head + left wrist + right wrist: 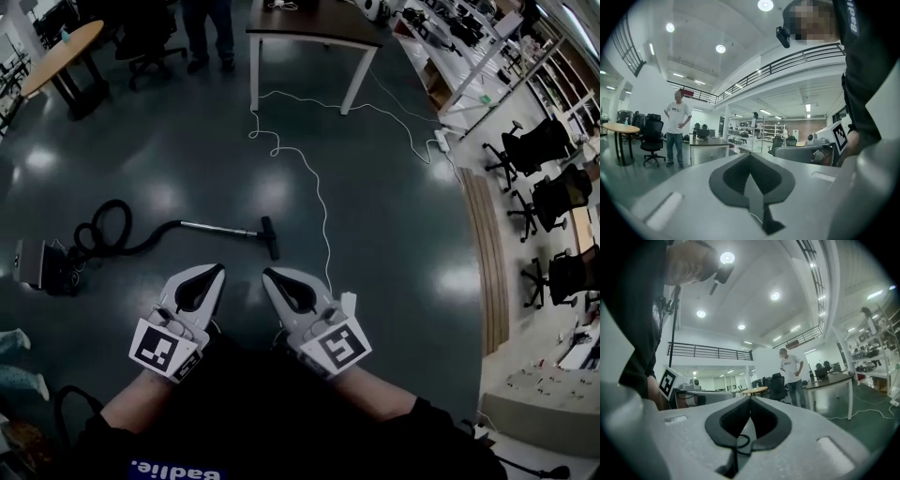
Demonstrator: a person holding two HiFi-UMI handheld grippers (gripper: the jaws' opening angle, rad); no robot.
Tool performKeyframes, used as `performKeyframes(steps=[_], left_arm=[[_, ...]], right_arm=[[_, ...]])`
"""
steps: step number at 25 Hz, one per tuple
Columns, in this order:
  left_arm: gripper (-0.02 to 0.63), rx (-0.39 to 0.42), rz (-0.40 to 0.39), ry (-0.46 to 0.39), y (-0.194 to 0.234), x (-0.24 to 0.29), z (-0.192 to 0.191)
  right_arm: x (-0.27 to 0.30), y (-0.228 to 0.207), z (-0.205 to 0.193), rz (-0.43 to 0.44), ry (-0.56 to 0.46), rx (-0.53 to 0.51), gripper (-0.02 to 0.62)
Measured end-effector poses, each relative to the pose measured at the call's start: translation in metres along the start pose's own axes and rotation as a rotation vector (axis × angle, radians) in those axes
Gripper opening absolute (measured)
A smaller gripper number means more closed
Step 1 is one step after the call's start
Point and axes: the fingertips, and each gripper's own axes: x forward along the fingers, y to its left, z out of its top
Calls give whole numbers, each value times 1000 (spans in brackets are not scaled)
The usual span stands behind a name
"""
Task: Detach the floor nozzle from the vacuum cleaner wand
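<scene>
The vacuum cleaner lies on the dark floor in the head view: its body (37, 264) at the left, a coiled black hose (101, 231), then a metal wand (211, 228) ending in the black floor nozzle (270, 237). The nozzle sits on the wand's end. My left gripper (219, 269) and right gripper (266, 274) are held side by side close to my body, pointing out level, above the floor on the near side of the nozzle. Both are shut with nothing between the jaws, as the left gripper view (751, 158) and right gripper view (750, 400) confirm.
A white cable (319, 199) snakes across the floor from a power strip (441, 141), passing just right of the nozzle. A dark-topped table (314, 28) and a standing person (208, 28) are farther off. A round wooden table (61, 52) stands far left, office chairs (542, 150) at the right.
</scene>
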Motion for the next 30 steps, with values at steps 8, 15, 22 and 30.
performKeyframes(steps=[8,15,22,30], left_arm=[[2,15,48,-6,35,24,-8],[2,-8,17,26,125,50,-16],[2,30,-64,57,225,79,-53],[2,40,-34,114,285,120,-117]], right_arm=[[19,-30,-21,3,46,2,1],[97,-50,-27,-59,87,-4,1],[169,-93,-55,-210,173,-37,2],[207,-150,-108,-259,223,-6,2]])
